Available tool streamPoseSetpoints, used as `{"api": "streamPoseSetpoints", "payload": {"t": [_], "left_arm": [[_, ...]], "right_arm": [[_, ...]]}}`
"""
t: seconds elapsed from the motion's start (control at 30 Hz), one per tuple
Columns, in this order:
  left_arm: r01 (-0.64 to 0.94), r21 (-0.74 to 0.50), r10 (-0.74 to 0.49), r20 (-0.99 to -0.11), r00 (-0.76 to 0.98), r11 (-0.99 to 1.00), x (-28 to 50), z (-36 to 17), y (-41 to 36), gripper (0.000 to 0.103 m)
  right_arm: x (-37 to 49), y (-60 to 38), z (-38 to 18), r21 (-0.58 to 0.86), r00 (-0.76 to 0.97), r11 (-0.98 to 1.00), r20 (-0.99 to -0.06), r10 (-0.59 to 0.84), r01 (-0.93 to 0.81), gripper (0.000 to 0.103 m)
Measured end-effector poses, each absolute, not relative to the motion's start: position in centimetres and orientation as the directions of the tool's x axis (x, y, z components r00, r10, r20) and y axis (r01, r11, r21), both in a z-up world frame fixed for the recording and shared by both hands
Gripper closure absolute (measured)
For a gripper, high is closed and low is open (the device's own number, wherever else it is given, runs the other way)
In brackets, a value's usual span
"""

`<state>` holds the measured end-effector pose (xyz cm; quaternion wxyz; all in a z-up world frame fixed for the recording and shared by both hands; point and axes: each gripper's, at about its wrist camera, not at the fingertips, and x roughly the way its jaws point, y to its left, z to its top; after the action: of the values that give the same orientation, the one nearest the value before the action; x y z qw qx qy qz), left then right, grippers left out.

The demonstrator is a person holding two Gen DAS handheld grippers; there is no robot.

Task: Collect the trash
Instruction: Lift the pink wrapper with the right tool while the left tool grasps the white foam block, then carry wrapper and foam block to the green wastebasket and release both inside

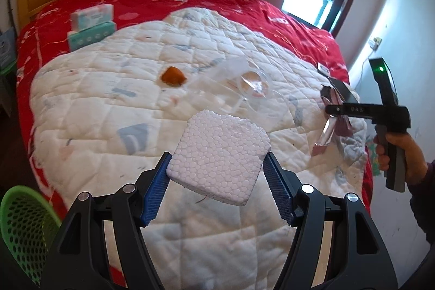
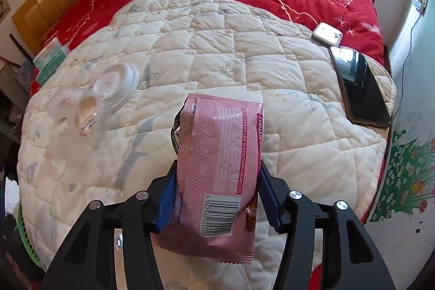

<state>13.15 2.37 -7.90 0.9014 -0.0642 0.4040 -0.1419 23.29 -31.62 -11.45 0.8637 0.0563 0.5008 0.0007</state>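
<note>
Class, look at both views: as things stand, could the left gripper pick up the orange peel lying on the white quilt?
Probably not yet. The left gripper is shut on a foam block, so its jaws are occupied. The way to the orange peel across the quilt looks open otherwise.

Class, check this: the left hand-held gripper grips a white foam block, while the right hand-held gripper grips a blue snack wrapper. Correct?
Not quite. The snack wrapper in the right hand-held gripper is pink, as the right wrist view shows. The left hand-held gripper does grip the white foam block.
</note>
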Motion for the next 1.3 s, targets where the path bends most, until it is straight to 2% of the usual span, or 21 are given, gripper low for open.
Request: {"api": "streamPoseSetpoints", "payload": {"t": [0.3, 0.47, 0.67, 0.9, 1.13, 1.23, 1.3], "left_arm": [[0.07, -0.229, -0.213, -0.689, 0.693, 0.971, 8.6, -6.1, 8.3, 0.036], [-0.032, -0.23, -0.14, -0.692, 0.709, 0.973, 6.0, -6.0, 12.5, 0.036], [-0.177, -0.221, -0.04, -0.725, 0.688, 0.959, 3.2, -7.3, 18.1, 0.036], [-0.319, -0.207, 0.041, -0.781, 0.624, 0.925, 0.7, -10.0, 23.9, 0.036], [-0.397, -0.246, 0.025, -0.824, 0.566, 0.884, -0.7, -13.2, 27.6, 0.034], [-0.415, -0.262, 0.016, -0.831, 0.557, 0.871, -1.1, -14.2, 28.2, 0.025], [-0.42, -0.272, 0.009, -0.831, 0.556, 0.866, -1.2, -14.6, 28.4, 0.024]], "right_arm": [[19.3, -28.1, -6.7, 0.142, 0.584, 0.987, -0.796, 0.16, -0.076, 0.05], [17.6, -24.0, -4.6, 0.203, 0.582, 0.961, -0.765, 0.276, -0.189, 0.05], [16.1, -18.1, -3.5, 0.258, 0.541, 0.911, -0.739, 0.401, -0.322, 0.05], [15.1, -11.3, -3.5, 0.265, 0.476, 0.856, -0.74, 0.475, -0.443, 0.05], [14.4, -6.4, -3.9, 0.27, 0.427, 0.816, -0.744, 0.513, -0.511, 0.05], [14.1, -5.0, -4.0, 0.268, 0.414, 0.802, -0.744, 0.524, -0.534, 0.05], [14.0, -4.3, -4.0, 0.267, 0.407, 0.794, -0.744, 0.53, -0.546, 0.05]]}}
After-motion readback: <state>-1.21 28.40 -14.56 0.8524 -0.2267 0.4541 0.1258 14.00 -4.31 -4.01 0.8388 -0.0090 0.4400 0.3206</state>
